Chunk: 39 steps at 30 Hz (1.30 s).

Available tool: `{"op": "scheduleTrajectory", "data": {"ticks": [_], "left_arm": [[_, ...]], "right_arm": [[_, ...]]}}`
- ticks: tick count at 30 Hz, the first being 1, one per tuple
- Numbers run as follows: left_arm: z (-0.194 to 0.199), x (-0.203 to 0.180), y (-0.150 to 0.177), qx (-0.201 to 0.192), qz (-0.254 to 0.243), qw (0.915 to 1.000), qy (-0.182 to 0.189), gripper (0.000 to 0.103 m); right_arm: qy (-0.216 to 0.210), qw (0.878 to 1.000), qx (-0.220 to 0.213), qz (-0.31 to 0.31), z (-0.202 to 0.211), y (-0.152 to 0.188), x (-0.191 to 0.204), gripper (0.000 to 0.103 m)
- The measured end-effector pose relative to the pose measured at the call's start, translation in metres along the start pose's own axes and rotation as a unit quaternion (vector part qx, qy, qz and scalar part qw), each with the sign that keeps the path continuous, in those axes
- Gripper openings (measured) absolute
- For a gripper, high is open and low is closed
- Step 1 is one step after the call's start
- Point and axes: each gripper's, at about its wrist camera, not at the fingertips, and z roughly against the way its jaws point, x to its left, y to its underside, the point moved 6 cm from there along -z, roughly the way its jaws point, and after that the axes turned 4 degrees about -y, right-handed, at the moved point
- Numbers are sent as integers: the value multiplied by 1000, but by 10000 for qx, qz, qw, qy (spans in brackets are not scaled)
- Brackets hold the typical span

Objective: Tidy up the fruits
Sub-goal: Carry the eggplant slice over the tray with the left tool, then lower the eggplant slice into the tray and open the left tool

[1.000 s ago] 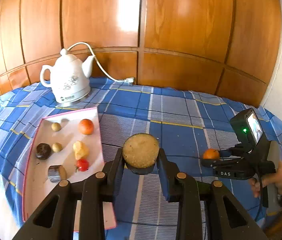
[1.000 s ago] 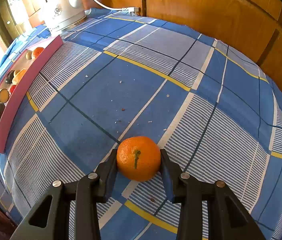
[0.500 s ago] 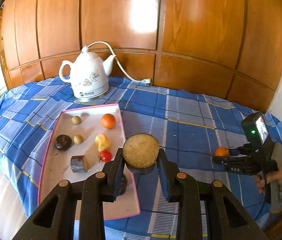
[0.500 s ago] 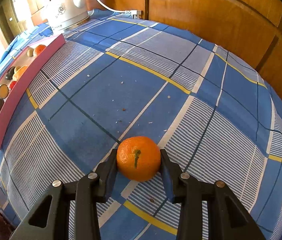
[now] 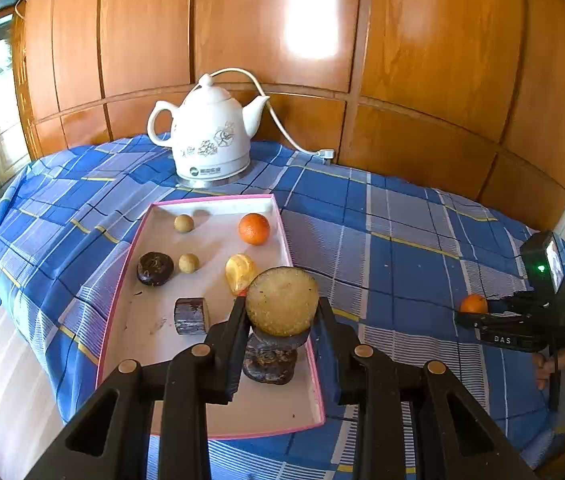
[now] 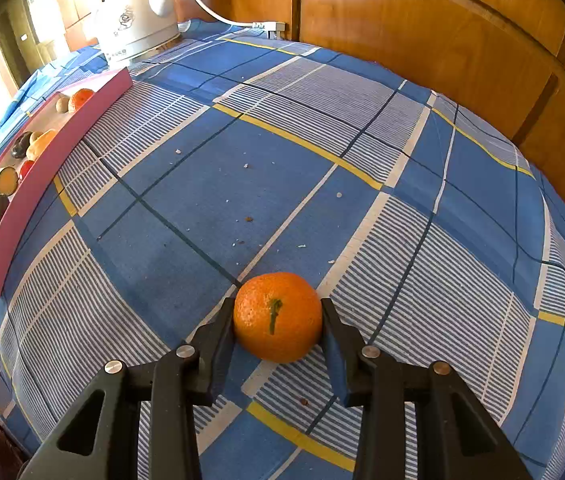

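While my left gripper clamps the cut fruit half above the pink tray and my right gripper clamps the tangerine, I fear dropping the half onto the dark lump directly beneath.

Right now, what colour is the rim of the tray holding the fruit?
Pink, around a white inside; the tray rim shows best in the left wrist view.

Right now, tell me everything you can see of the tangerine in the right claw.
The tangerine is round, bright orange, with dimpled, glossy peel and a short green stem facing the camera. It looks whole and unbruised. The right claw is shut on it, one finger on each side. It sits low over the blue checked tablecloth; whether it touches the cloth is unclear.
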Motion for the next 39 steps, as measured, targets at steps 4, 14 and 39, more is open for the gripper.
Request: {"op": "scheduleTrajectory", "data": {"ticks": [4,14,39], "left_arm": [[-7,7,0,61,85,9999,-59,32],[-21,23,3,138,171,9995,-211,32],[-52,73,27,541,596,9948,-618,32]], "right_arm": [[-9,10000,-4,13,0,0,-1,40],[-13,10000,-21,23,-1,-1,0,40],[-16,10000,-48,49,-1,-1,0,40]]}}
